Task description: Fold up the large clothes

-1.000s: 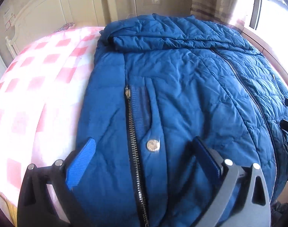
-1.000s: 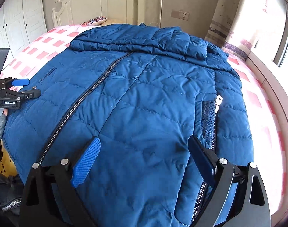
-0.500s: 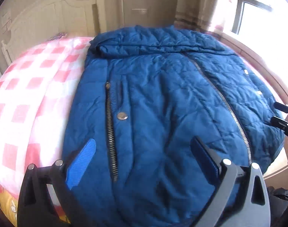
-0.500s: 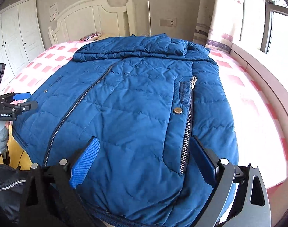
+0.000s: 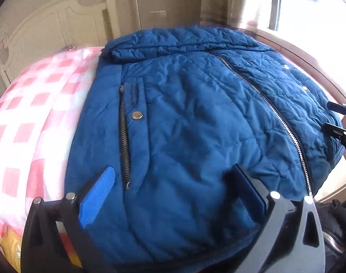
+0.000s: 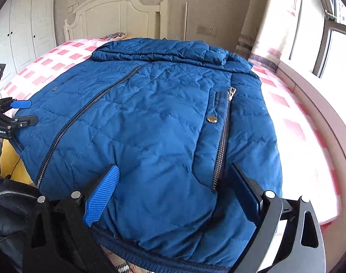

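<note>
Jacket: a blue quilted jacket (image 5: 195, 125) lay front-up and zipped across the bed (image 5: 31, 118), hood at the far end by the headboard (image 6: 118, 16), hem at the near edge; both sleeves seemed already tucked in, though that could not be confirmed.
Left gripper (image 5: 170, 195): released, jaws spread wide, hovering over the near hem beside the left pocket zipper (image 5: 125, 141), with no cloth between the pads.
Right gripper (image 6: 173, 193): likewise released and empty, poised above the near hem just left of the right pocket zipper (image 6: 221, 143).
Step in hand: judged to be taking hold of the hem at two points, ready to carry it toward the hood.
How to do it well: each gripper should come down to the hem edge well apart from the other, roughly at the two pockets, and bite through all layers, not merely the top shell.
Handling: the padding looked puffy and slippery, so a shallow pinch would likely slide off.
Risk: uneven lifting would skew the fold line; the centre zipper (image 6: 86, 122) served as a guide for keeping it square.
Next: lift together, lay the hem near the hood.
</note>
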